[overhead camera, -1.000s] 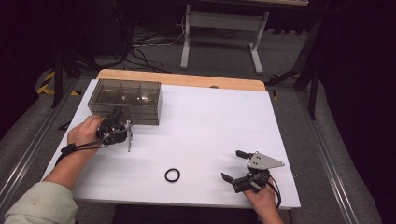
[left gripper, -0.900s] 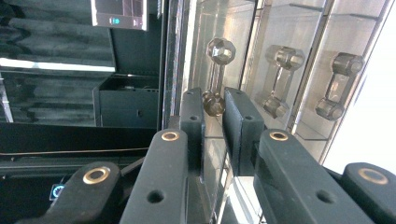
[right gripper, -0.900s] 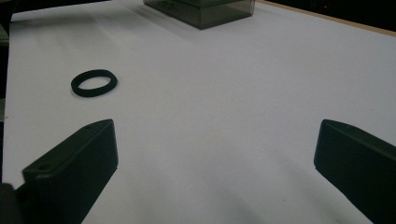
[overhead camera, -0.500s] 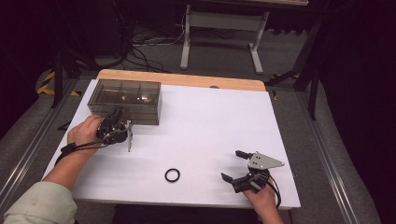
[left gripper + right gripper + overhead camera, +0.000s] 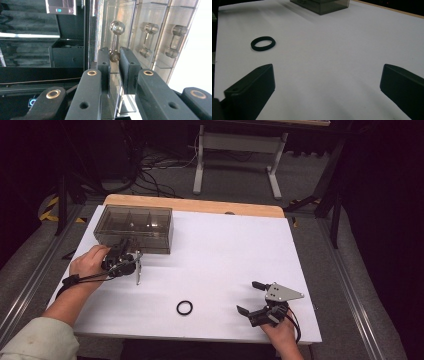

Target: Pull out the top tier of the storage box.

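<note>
1. High view: a smoky translucent plastic box (image 5: 134, 228) with compartments sits at the white table's (image 5: 225, 255) far left; the left gripper (image 5: 131, 262) meets its near wall. A black rubber ring (image 5: 184, 308) lies nearer.
2. Left gripper view: pads (image 5: 126, 68) pinch a clear dumbbell-shaped handle (image 5: 115, 41) (glossy, faceted knobs).
3. Right gripper view: the right gripper (image 5: 327, 85) is spread wide, holding nothing.

Hidden, cropped and unclear parts

In the left gripper view the left gripper (image 5: 115, 58) covers the lower end of the drawer handle (image 5: 115, 41) on the smoky box (image 5: 160, 37); whether its pads actually pinch it is unclear. The right gripper (image 5: 327, 82) has both jaws cut by the frame's bottom; beyond them, the box's top is cropped.
</note>
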A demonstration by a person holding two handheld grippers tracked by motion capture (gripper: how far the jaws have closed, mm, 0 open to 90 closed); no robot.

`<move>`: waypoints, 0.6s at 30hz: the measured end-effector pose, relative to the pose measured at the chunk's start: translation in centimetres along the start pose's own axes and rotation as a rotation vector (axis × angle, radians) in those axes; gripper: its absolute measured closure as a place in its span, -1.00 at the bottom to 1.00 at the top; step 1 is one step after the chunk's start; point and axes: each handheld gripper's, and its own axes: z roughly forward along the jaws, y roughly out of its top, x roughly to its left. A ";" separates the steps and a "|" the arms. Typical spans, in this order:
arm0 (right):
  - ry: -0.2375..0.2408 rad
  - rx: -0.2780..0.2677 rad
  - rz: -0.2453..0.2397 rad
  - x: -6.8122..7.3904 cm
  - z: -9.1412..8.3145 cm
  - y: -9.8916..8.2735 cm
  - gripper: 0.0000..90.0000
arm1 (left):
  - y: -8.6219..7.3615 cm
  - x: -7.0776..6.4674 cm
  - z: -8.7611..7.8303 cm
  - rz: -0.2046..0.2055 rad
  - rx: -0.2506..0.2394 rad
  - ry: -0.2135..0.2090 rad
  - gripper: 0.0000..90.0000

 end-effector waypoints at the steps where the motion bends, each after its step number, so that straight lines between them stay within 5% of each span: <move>1: 0.000 0.000 0.000 0.0 0.0 0.0 -1.00 | 0.0 -0.1 -0.2 -0.007 0.000 0.002 0.78; 18: 0.001 0.002 -0.002 0.0 0.0 0.0 -0.99 | -0.6 -0.2 -2.0 -0.019 -0.019 -0.009 0.77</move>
